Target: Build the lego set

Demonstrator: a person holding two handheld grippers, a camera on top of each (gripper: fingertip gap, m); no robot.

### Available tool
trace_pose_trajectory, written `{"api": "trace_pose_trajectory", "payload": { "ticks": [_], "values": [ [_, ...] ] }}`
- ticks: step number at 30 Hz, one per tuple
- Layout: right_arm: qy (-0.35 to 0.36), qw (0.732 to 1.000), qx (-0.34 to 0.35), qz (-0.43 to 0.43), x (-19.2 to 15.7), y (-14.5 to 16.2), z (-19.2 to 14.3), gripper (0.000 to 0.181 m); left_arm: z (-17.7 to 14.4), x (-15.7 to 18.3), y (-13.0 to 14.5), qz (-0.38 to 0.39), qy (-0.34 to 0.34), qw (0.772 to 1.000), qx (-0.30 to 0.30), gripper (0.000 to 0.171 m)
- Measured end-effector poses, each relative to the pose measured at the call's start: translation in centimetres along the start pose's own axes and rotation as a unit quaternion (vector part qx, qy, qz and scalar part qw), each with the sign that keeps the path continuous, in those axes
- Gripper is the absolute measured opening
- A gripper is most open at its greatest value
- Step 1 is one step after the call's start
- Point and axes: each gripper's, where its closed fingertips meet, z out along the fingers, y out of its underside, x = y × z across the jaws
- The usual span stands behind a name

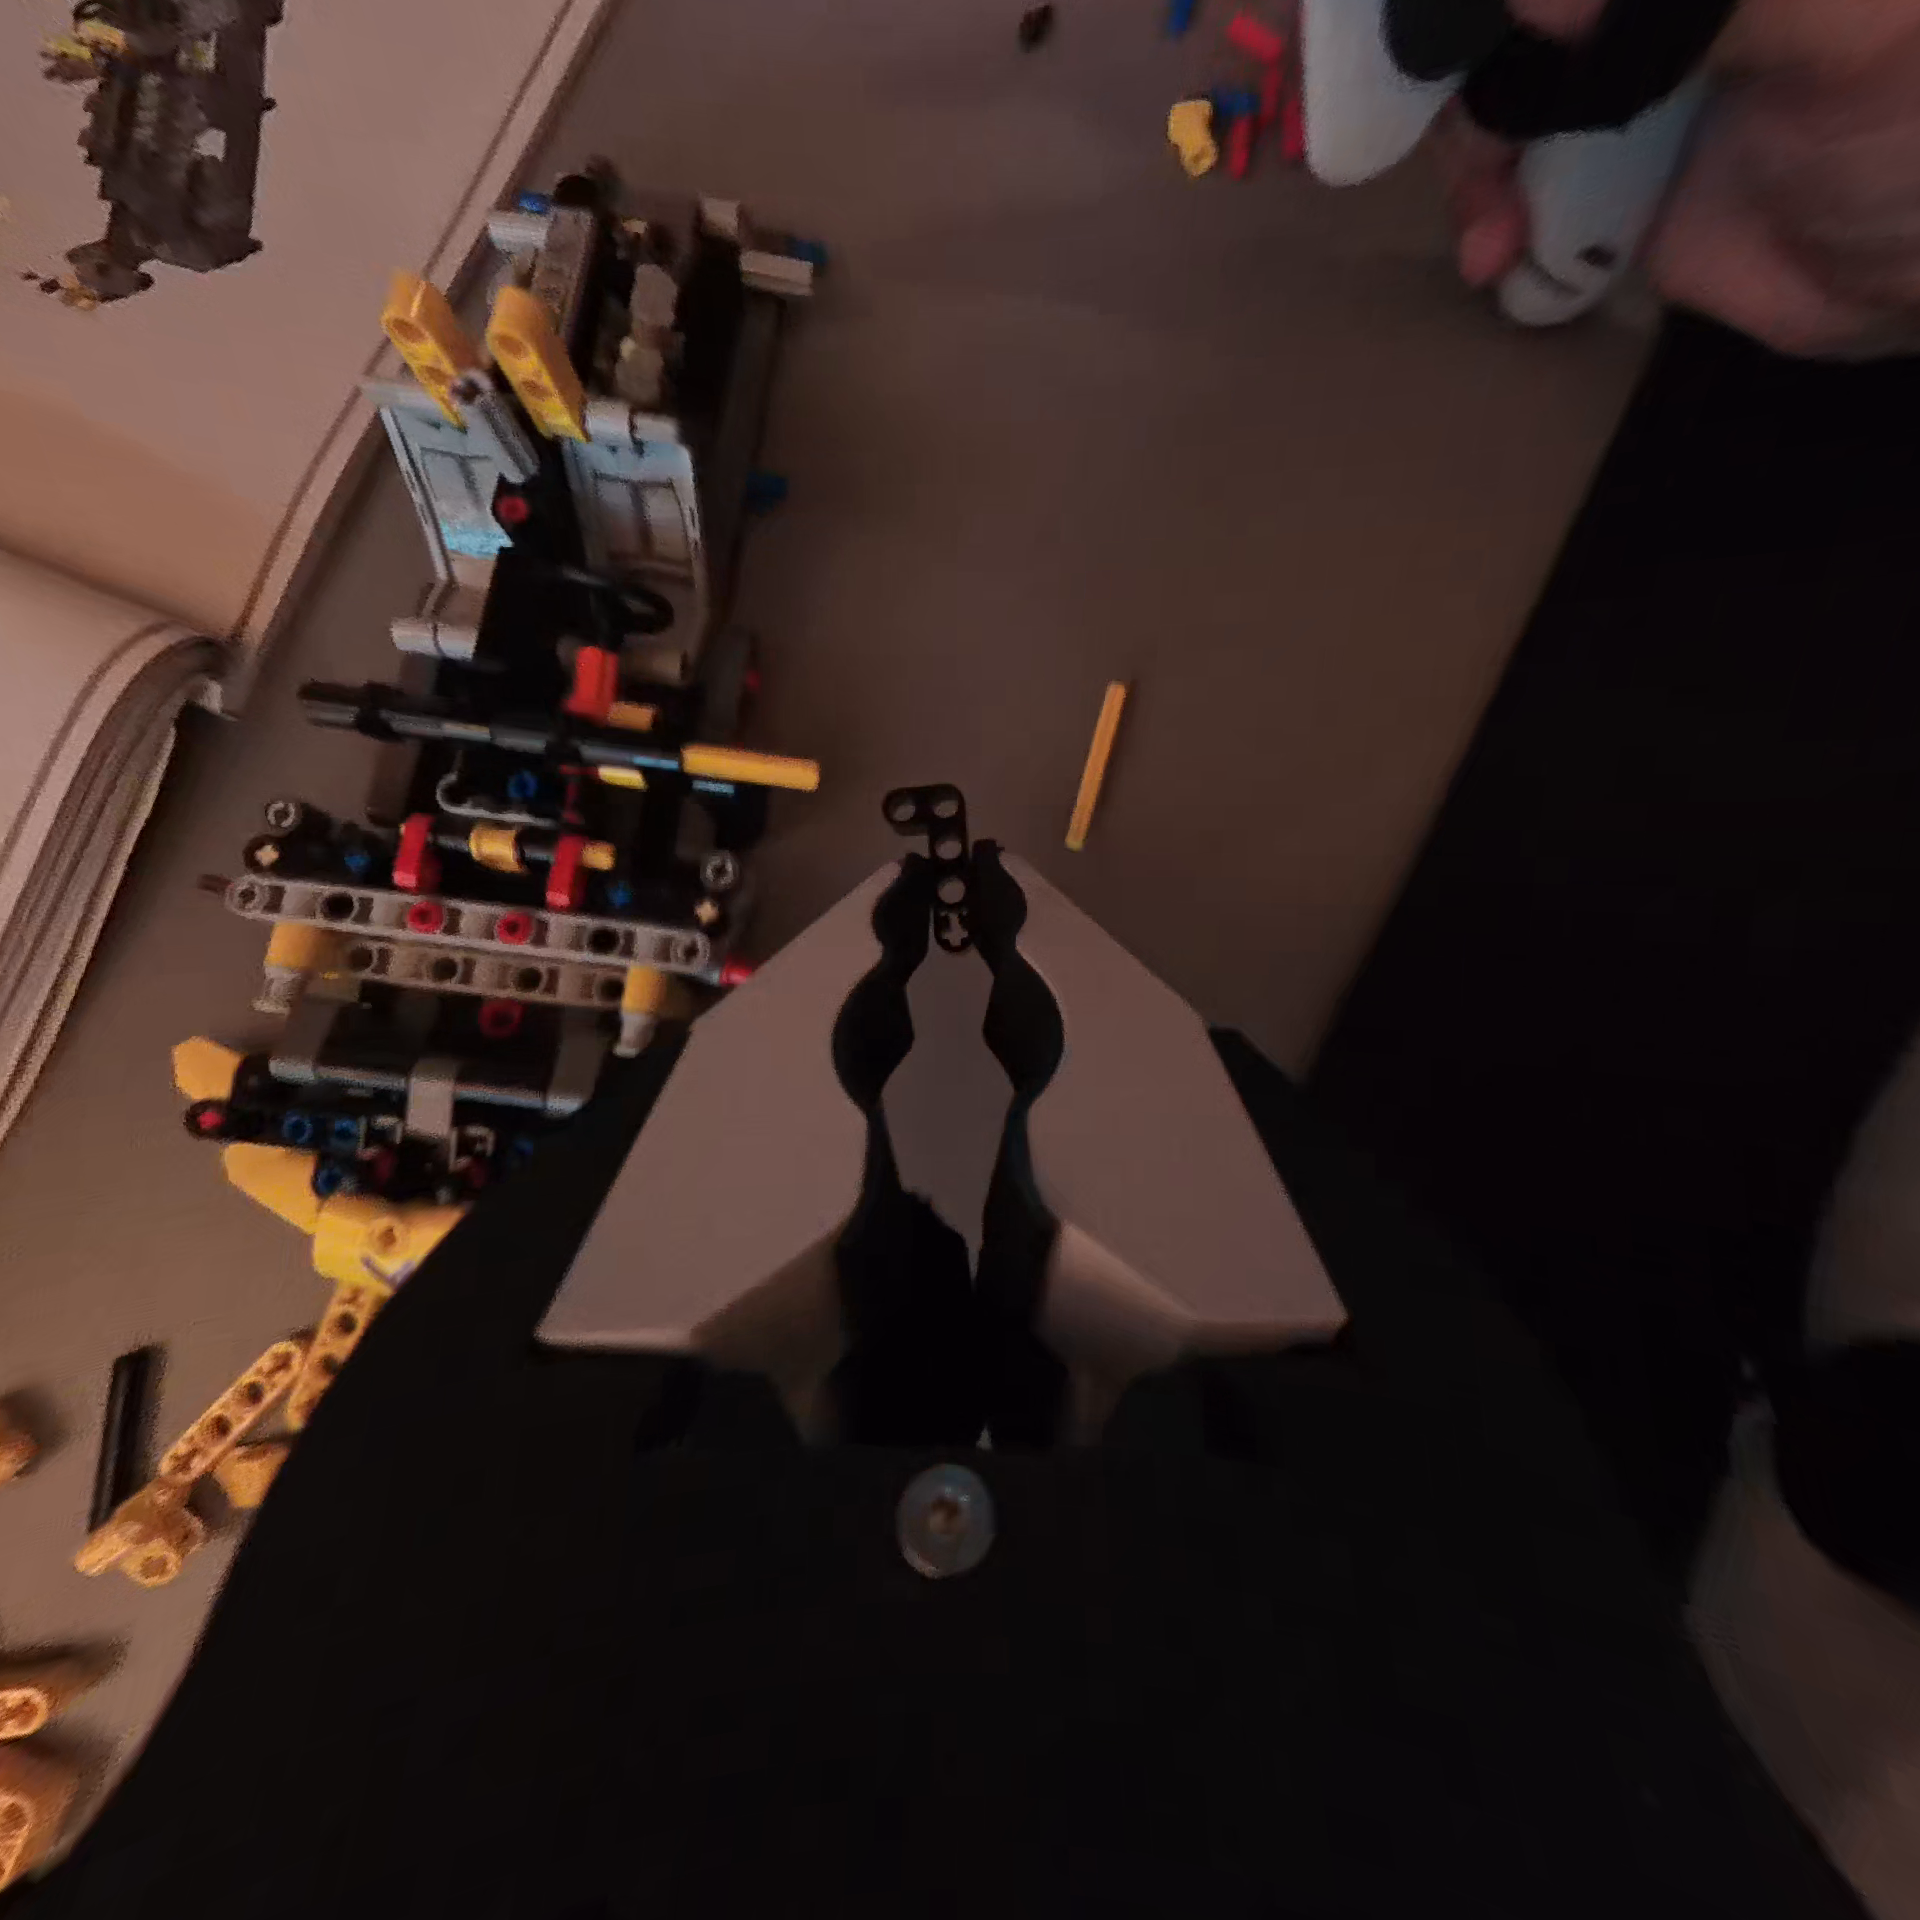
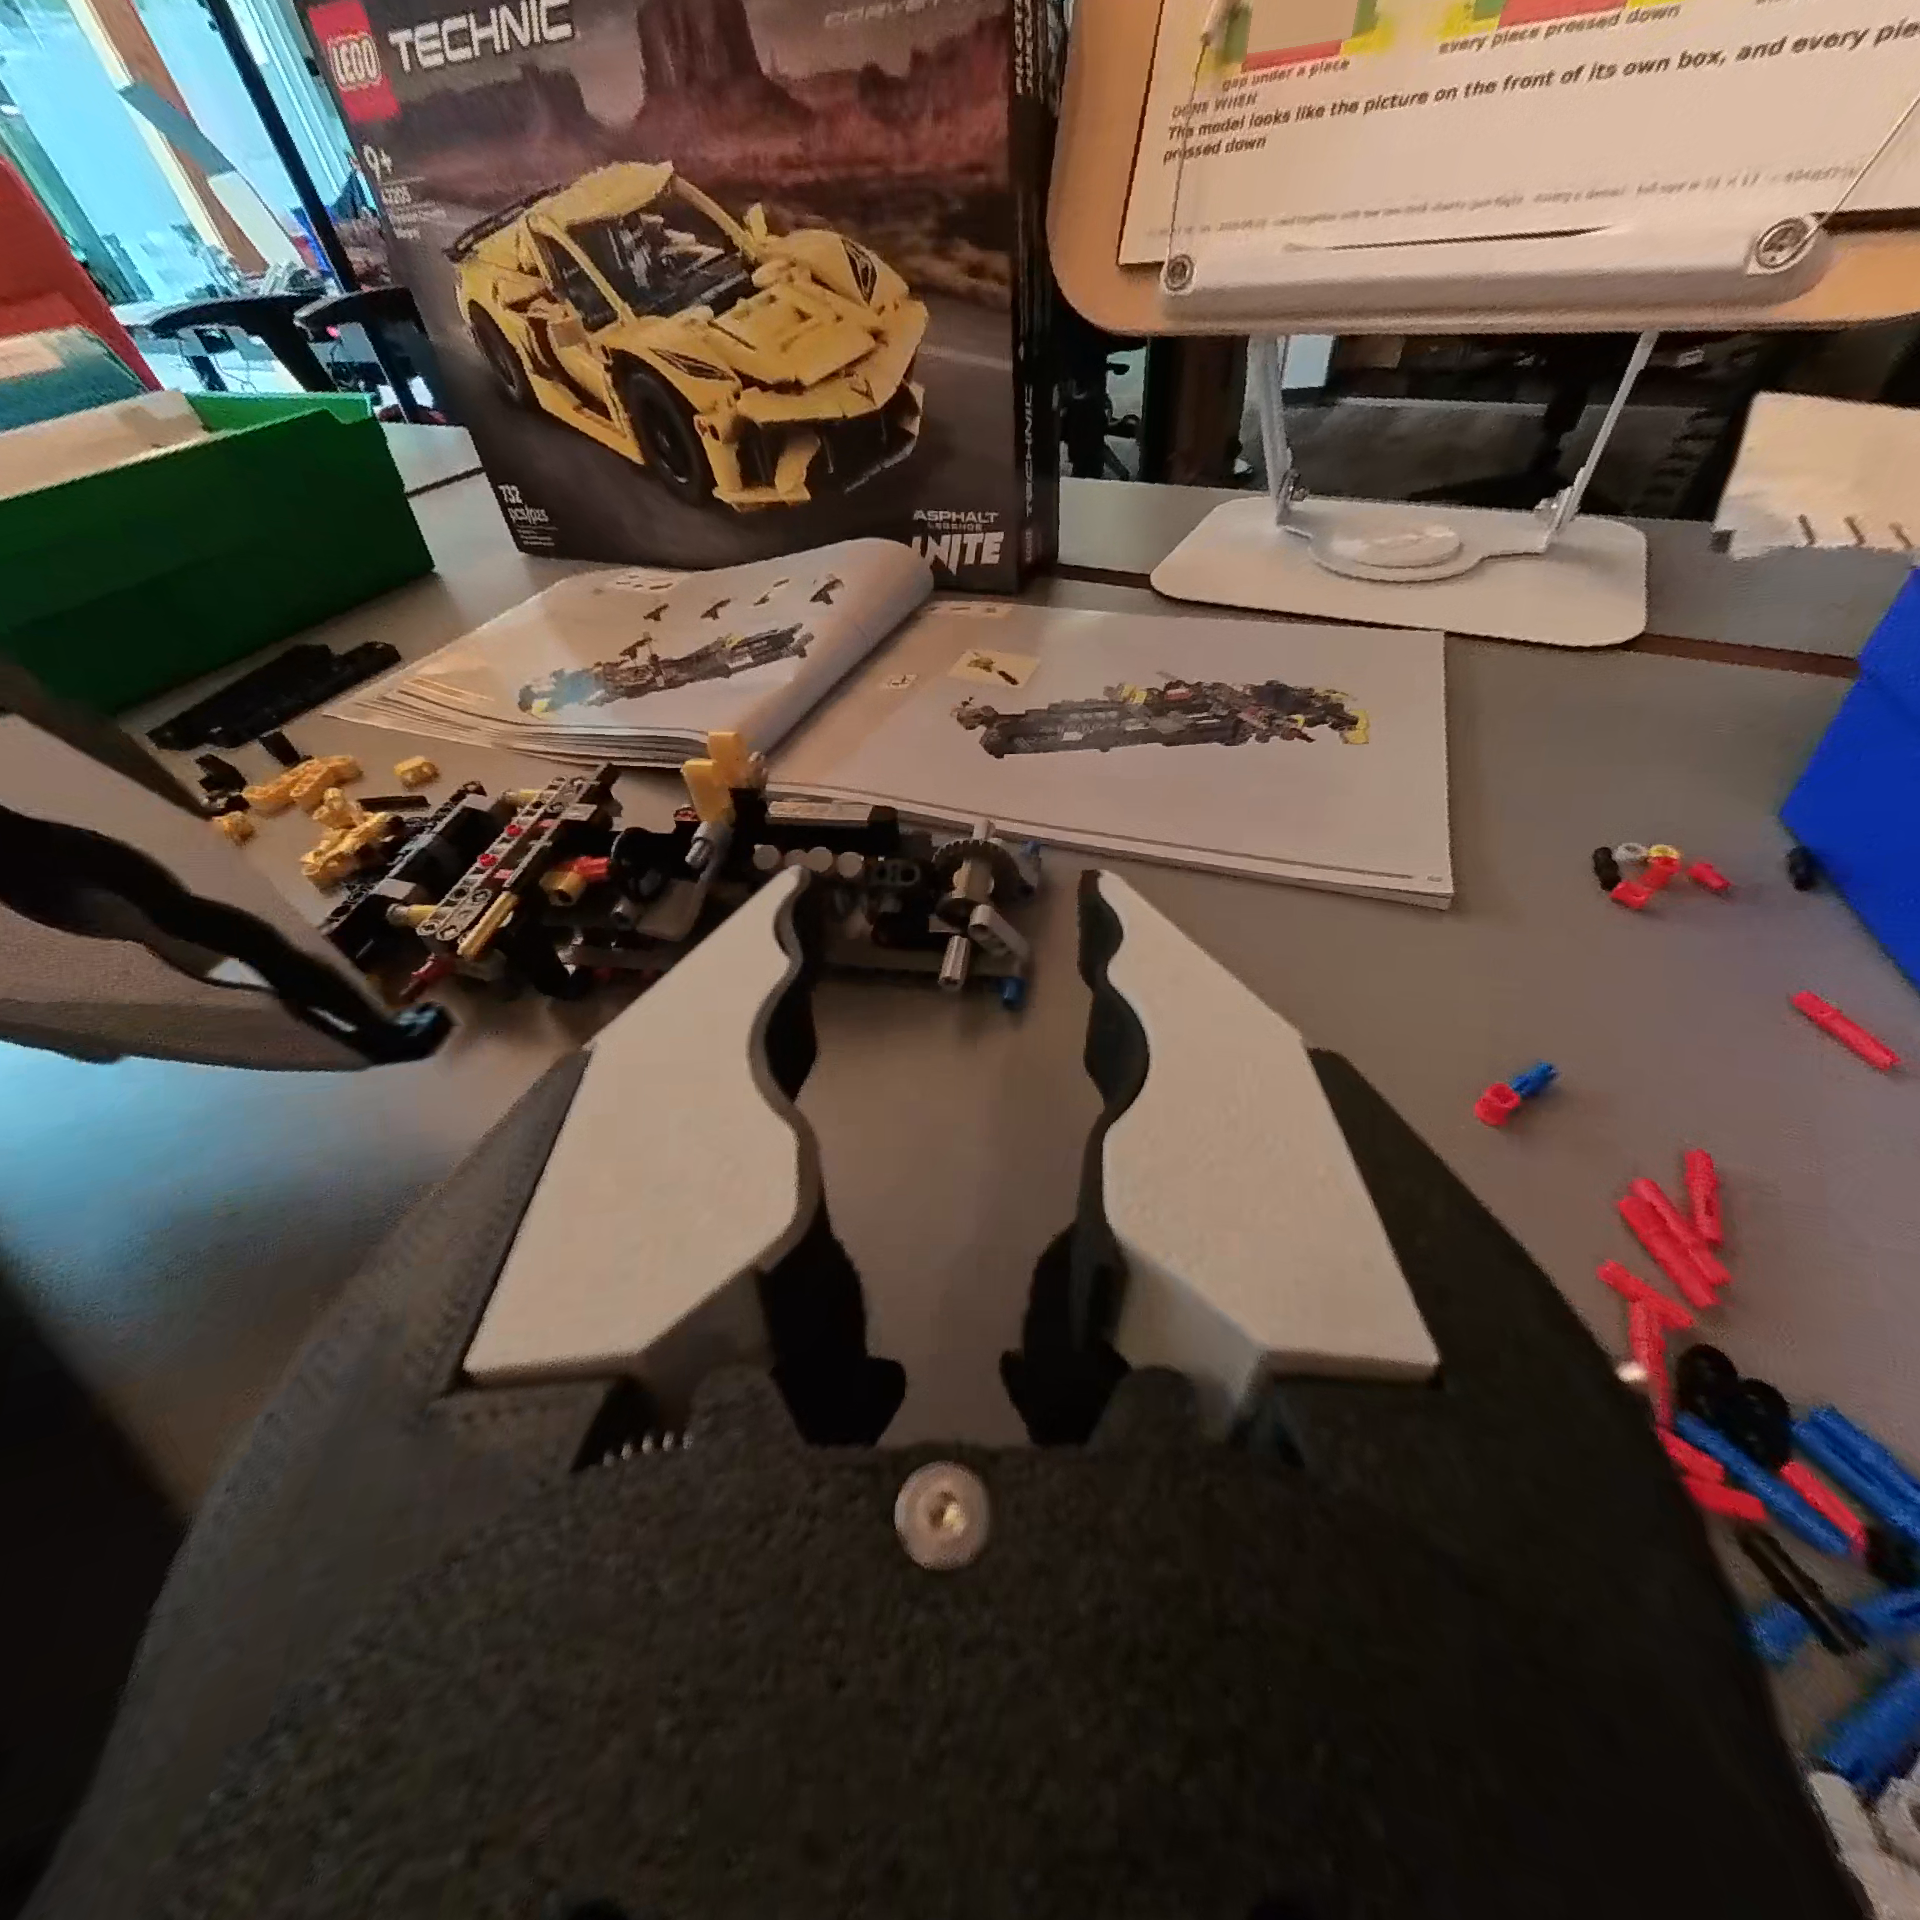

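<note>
The half-built car chassis (image 1: 540, 727) lies on the grey table, black and grey with yellow, red and blue parts. It also shows in the right wrist view (image 2: 675, 894). My left gripper (image 1: 948, 862) is shut on a small black L-shaped beam (image 1: 935, 842) and holds it above the table, just right of the chassis. A thin yellow axle (image 1: 1096, 764) lies farther right. My right gripper (image 2: 940, 883) is open and empty, its tips close in front of the chassis' geared end. The left gripper also shows at the left edge (image 2: 208, 935).
The open instruction booklet (image 2: 1039, 717) lies behind the chassis, with the set's box (image 2: 727, 291) upright behind it. A green bin (image 2: 197, 520) stands at left, a blue bin (image 2: 1860, 810) at right. Loose yellow pieces (image 2: 322, 800) and red and blue pins (image 2: 1714, 1351) lie about. The grippers' ends are close to 15 cm from one another. My left gripper is the nearer one to the thin yellow axle (image 1: 1096, 764): about 5 cm, against 12 cm.
</note>
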Motion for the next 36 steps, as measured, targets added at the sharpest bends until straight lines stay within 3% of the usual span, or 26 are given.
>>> {"api": "trace_pose_trajectory", "payload": {
  "ticks": [11, 18, 21, 24, 28, 31, 36],
  "values": [
    [-0.014, 0.999, 0.032, 0.015, -0.1, -1.0, -0.7, 0.049, 5.2, 0.7, -2.3, -0.024, 0.004, 0.999, -0.041, 0.005],
    [-0.037, 0.998, 0.045, 0.037, -0.2, -1.3, -0.8, 0.050, 5.7, 0.8, -2.4, -0.009, -0.021, 0.999, -0.047, 0.005],
    [-0.039, 0.998, 0.046, 0.034, -0.3, -1.3, -0.7, 0.052, 5.4, 0.9, -2.5, -0.009, -0.032, 0.998, -0.044, 0.019],
    [-0.036, 0.998, 0.046, 0.029, -0.3, -1.4, -0.9, 0.054, 3.4, 1.1, -3.6, -0.015, -0.033, 0.999, 0.000, 0.022],
    [-0.014, 0.999, 0.031, -0.026, 0.3, -1.5, -2.3, 0.062, -1.7, -0.4, -5.3, -0.021, -0.038, 0.993, 0.110, 0.026],
    [0.018, 0.997, 0.004, -0.071, 2.5, -1.8, -4.2, 0.065, -5.2, -4.2, -4.1, -0.035, -0.083, 0.986, 0.140, 0.029],
    [0.089, 0.985, -0.134, -0.056, 8.2, 1.3, -8.2, 0.055, -9.8, -12.5, -1.8, -0.129, -0.139, 0.966, 0.178, 0.025]
  ]
}}
